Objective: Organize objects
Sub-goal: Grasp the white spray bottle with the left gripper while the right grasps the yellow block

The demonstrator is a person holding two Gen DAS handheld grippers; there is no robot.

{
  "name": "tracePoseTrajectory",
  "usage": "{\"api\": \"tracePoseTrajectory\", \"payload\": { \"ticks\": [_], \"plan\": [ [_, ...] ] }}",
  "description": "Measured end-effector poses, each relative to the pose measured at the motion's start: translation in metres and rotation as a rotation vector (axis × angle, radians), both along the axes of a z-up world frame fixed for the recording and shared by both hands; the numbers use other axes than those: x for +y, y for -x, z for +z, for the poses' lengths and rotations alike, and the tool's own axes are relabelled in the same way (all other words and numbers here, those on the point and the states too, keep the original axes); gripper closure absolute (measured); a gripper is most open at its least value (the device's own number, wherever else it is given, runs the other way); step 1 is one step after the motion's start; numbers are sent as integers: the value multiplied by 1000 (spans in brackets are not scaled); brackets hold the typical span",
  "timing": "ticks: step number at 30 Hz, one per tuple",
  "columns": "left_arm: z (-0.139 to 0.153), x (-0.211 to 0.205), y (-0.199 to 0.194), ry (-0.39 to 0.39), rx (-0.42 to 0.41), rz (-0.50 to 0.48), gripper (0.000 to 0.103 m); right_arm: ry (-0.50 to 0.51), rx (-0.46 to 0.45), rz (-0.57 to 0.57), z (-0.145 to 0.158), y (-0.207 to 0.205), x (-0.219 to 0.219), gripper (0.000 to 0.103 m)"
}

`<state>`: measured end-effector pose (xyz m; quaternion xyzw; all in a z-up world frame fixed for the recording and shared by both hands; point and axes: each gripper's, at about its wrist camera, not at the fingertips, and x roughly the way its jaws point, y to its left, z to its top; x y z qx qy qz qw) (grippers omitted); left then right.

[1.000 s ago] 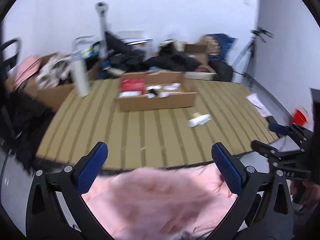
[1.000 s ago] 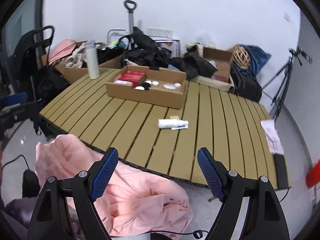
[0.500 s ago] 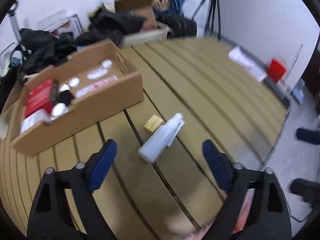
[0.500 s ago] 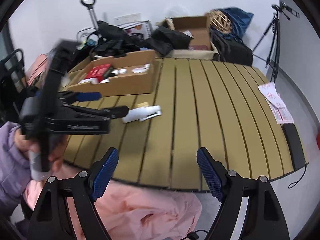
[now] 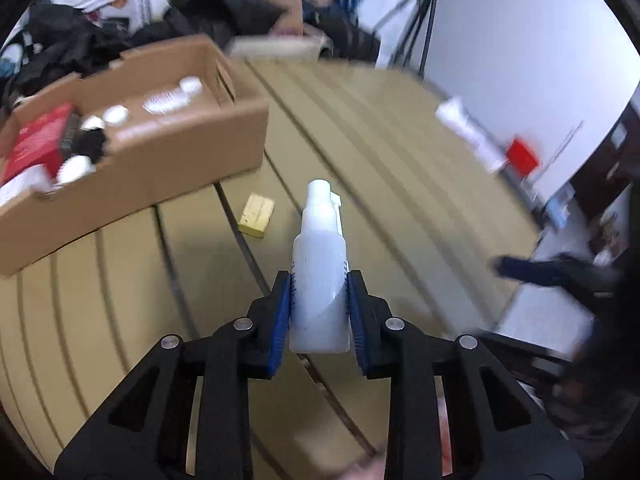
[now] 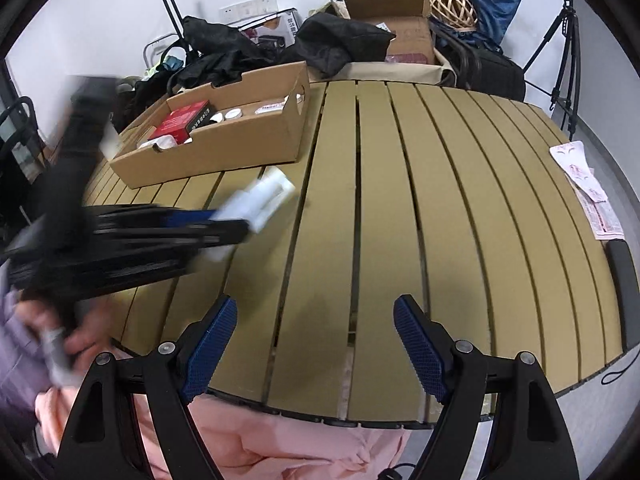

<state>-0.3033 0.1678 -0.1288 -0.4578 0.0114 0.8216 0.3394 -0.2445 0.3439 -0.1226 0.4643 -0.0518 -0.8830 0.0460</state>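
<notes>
My left gripper (image 5: 319,312) is shut on a white spray bottle (image 5: 320,264), its nozzle pointing away from me, just above the slatted table (image 5: 380,152). A small yellow block (image 5: 256,209) lies on the table beyond it. The cardboard box (image 5: 132,172) with a red carton and several small white items stands at the left. In the right wrist view the left gripper with the bottle (image 6: 260,198) is a blur at the left, in front of the box (image 6: 224,148). My right gripper (image 6: 314,346) is open and empty over the table's near edge.
A pink cloth (image 6: 280,444) lies below the table's near edge. Papers (image 6: 584,188) and a dark flat object (image 6: 622,276) lie at the table's right edge. Bags, boxes and a tripod (image 6: 560,48) crowd the back wall.
My left gripper has moved onto the white bottle and shut on it. My right gripper has moved forward over the table's near edge and stays open.
</notes>
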Motion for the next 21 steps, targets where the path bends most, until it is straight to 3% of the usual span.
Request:
{"api": "tracePoseTrajectory", "payload": {
  "ticks": [4, 9, 12, 16, 18, 21],
  "plan": [
    [44, -60, -22, -144, 35, 130, 79, 7, 18, 46, -7, 20, -11, 22],
    [41, -120, -13, -62, -9, 364, 79, 17, 8, 117, -26, 87, -43, 37],
    [30, -152, -14, -79, -57, 447, 79, 17, -3, 120, -42, 123, -63, 42],
    [22, -169, -17, -26, -69, 510, 79, -55, 26, 126, -59, 137, -78, 50],
    [23, -175, -15, -34, -71, 513, 79, -93, 45, 119, -60, 136, -81, 64],
    [25, -176, -16, -48, -71, 519, 79, -123, 63, 132, -60, 136, -82, 64]
  ]
}}
